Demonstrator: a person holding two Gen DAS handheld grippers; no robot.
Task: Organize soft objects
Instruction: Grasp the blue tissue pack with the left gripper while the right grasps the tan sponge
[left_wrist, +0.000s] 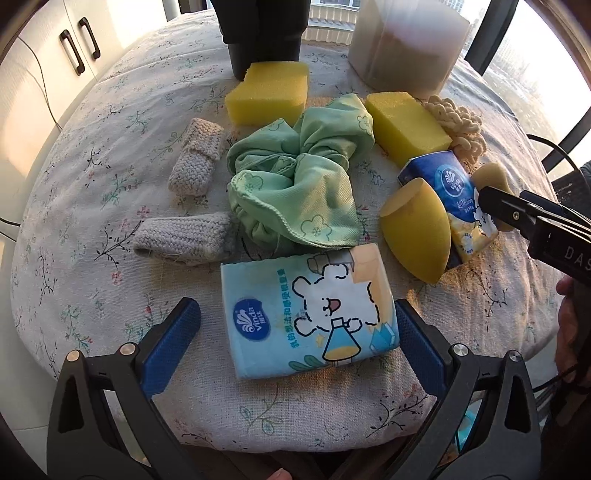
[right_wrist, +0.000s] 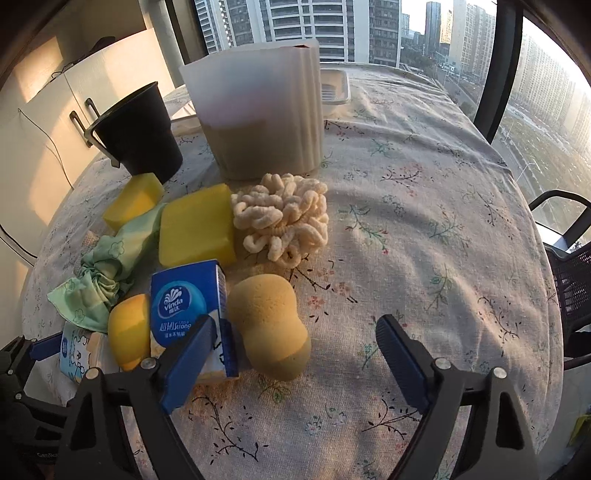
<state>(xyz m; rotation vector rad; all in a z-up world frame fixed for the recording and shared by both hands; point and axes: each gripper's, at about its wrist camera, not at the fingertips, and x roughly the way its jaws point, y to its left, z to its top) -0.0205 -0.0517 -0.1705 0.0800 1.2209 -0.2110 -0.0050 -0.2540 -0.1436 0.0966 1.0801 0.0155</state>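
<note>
Tissue pack (left_wrist: 310, 314): lying flat just in front of the green cloth (left_wrist: 295, 177), long axis across the jaws.
Left gripper (left_wrist: 299, 328): wide, straddling it, nothing held.
Right gripper (right_wrist: 295, 343): wide, empty, over the peanut-shaped sponge (right_wrist: 269, 325).

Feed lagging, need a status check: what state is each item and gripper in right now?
Left gripper: open, straddling light-blue tissue pack, flat.
Right gripper: open, around peanut-shaped sponge.
Dark-blue tissue pack: upright.
Green cloth: crumpled.
Black bin: upright.
White bin: upright.
</note>
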